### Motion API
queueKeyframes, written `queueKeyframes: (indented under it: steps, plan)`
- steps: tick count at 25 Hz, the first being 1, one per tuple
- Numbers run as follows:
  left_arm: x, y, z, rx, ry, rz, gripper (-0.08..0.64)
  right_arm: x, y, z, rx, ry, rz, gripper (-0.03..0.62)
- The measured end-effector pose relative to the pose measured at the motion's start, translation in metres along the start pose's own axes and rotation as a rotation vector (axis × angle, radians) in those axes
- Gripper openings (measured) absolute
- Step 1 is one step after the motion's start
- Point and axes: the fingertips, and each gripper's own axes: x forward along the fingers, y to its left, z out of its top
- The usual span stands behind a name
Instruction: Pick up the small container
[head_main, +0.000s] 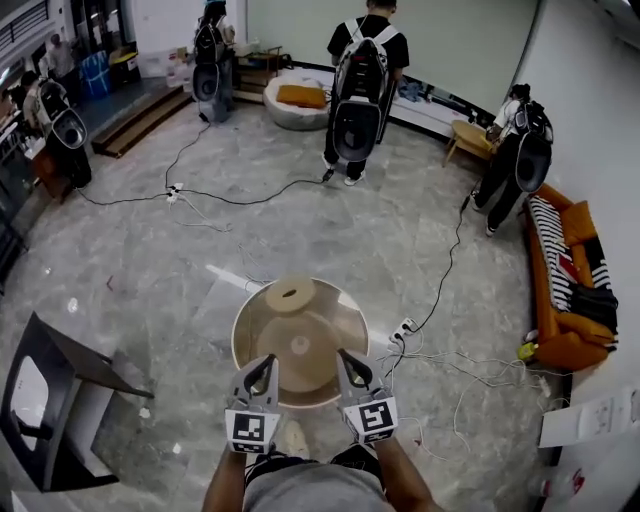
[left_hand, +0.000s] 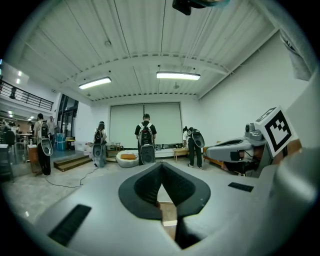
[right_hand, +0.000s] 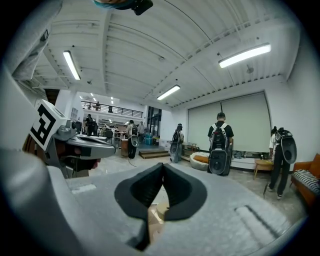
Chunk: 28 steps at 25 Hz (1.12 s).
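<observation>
A round wooden table (head_main: 250, 335) stands right in front of me in the head view. On it lies a small round beige container (head_main: 300, 347) near the middle, and a larger flat beige disc with a hole (head_main: 290, 295) rests at the far rim. My left gripper (head_main: 264, 364) and right gripper (head_main: 347, 360) hover side by side over the table's near edge, both shut and empty, short of the small container. The left gripper view shows its jaws (left_hand: 161, 166) pressed together, with the right gripper's body (left_hand: 235, 149) off to the side. The right gripper's jaws (right_hand: 163, 168) are likewise closed.
Several people wearing backpack rigs (head_main: 362, 90) stand farther across the floor. Cables (head_main: 230, 198) and a power strip (head_main: 405, 328) trail over the floor right of the table. A dark chair (head_main: 50, 400) is at the left, an orange sofa (head_main: 565, 275) at the right wall.
</observation>
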Motion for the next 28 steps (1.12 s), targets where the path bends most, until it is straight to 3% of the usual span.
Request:
queueKeyframes:
  steps: [12,23,28]
  plan:
    - [0.036,0.028,-0.033,-0.023,0.035,-0.038,0.017,0.036,-0.014,-0.038,-0.01,0.048,-0.039,0.0]
    - [0.097,0.041,-0.092,-0.053,0.09,0.003,0.017,0.105,-0.025,-0.094,0.032,0.106,0.083,0.0]
    - [0.127,0.05,-0.121,-0.123,0.126,0.038,0.017,0.139,-0.025,-0.135,0.029,0.149,0.137,0.001]
